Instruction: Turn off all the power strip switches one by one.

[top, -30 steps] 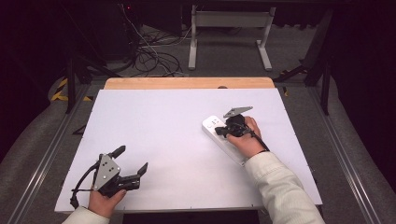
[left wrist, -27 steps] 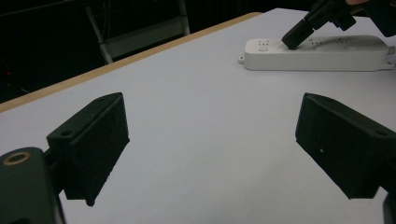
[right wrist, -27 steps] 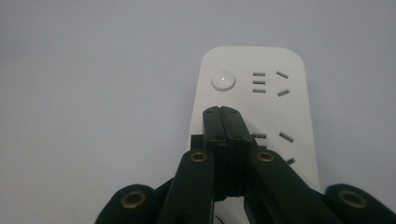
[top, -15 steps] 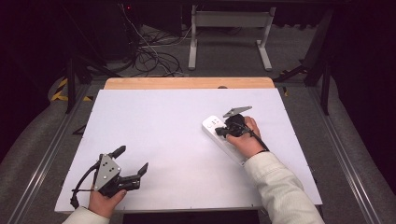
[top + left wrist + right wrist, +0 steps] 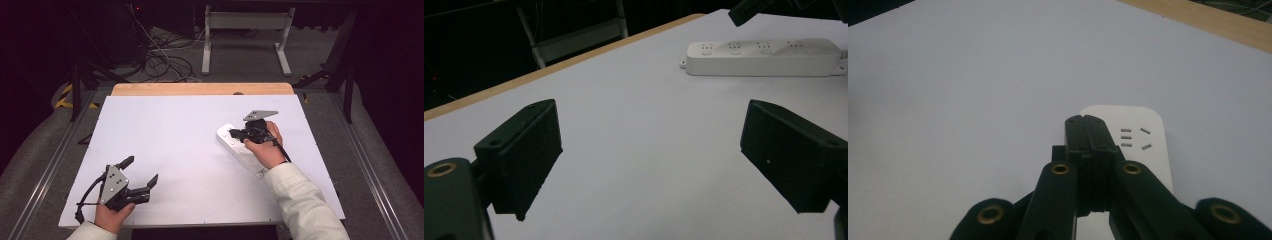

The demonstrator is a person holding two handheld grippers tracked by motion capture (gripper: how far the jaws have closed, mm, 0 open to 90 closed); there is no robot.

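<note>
The white power strip (image 5: 240,150) is lying flat on the right half of my worktop (image 5: 170,140), its long axis running diagonally, far end pointing up-left, near end passing under my right hand (image 5: 265,150). My right claw (image 5: 1087,125) is sitting pressed together over the strip's far end, gripping nothing. My left claw (image 5: 140,172) is resting spread wide near the front left edge, well apart. The worktop is showing matte white with a wooden far edge, broad open room between both claws. The strip is looking smooth, rounded plastic.

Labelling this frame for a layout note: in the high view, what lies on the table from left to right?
Left gripper, jaws apart → bare white table → white power strip → right gripper, jaws shut over the strip's near-left end.
</note>
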